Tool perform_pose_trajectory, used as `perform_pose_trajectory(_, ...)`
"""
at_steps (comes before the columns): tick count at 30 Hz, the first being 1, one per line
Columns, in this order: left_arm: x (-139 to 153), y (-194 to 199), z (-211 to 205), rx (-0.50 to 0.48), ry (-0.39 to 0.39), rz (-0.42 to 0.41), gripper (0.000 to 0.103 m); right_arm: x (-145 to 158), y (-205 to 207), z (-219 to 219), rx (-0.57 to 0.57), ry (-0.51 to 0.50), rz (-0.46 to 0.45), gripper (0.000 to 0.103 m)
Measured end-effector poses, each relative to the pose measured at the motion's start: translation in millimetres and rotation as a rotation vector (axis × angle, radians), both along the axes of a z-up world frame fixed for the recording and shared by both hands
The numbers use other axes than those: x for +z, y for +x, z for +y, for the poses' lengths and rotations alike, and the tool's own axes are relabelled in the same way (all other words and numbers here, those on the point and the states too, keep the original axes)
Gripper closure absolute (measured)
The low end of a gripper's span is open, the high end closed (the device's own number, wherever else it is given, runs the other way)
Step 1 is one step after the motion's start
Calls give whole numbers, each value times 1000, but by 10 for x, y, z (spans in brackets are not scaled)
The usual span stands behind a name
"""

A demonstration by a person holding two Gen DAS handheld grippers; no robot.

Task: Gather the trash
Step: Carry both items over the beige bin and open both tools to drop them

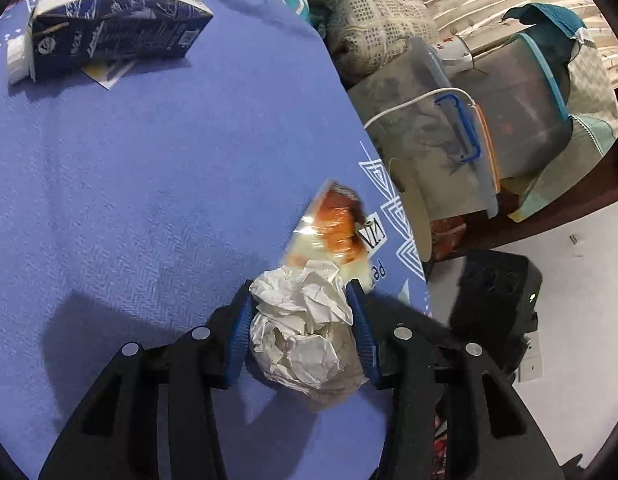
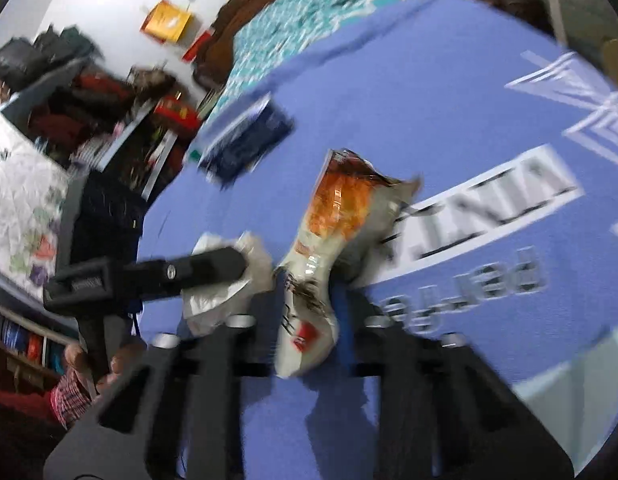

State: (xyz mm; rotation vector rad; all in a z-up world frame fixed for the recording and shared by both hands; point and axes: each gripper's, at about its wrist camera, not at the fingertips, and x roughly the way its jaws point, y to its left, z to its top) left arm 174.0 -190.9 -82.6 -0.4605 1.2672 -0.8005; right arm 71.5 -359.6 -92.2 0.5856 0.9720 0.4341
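Above the blue sheet (image 1: 129, 180), each hand-held gripper pinches trash: left (image 1: 301, 320) crumpled white paper (image 1: 305, 328), right (image 2: 305, 304) an apparently orange-and-white snack wrapper (image 2: 329, 232).

The bed (image 1: 129, 168) is covered in matt, woven blue cloth. Crumpled white paper (image 1: 305, 320) is gripped between ribbed blue pads (image 1: 359, 332) on matt black plastic jaws with shiny metal pins. A glossy, crinkled plastic wrapper (image 2: 329, 240) is pinched. The carton (image 1: 117, 32) is printed cardboard.

Both grippers: black plastic frames, silver round screws, left gripper (image 1: 301, 320) with ribbed blue pads (image 1: 239, 342); red-checked sleeve (image 2: 71, 394).
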Motion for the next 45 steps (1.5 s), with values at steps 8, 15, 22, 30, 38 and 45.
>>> perform_pose_trajectory(8, 23, 99, -426, -88, -20, 22, 60, 331, -174, -480, -144, -46, -117, 95)
perform_pose_trajectory(15, 77, 209, -1539, -231, -15, 29, 60, 450, -587, -1760, -439, -60, -151, 95)
perform_pose_trajectory(22, 229, 373, -2776, -299, -7, -25, 59, 436, -691, -2774, -647, -112, -130, 95)
perform_pose_trajectory(30, 147, 598, -3341, -184, 102, -81, 24, 159, -392, -3118, -717, -135, -56, 82)
perform_pose_trajectory(38, 479, 633, -2605, -121, -4, -125, 24, 493, -502, -2863, -748, -130, -161, 23)
perform_pose_trajectory(45, 986, 562, -595, 222, -46, -289, 23, 1193, -118, -2024, -617, -222, -321, 3)
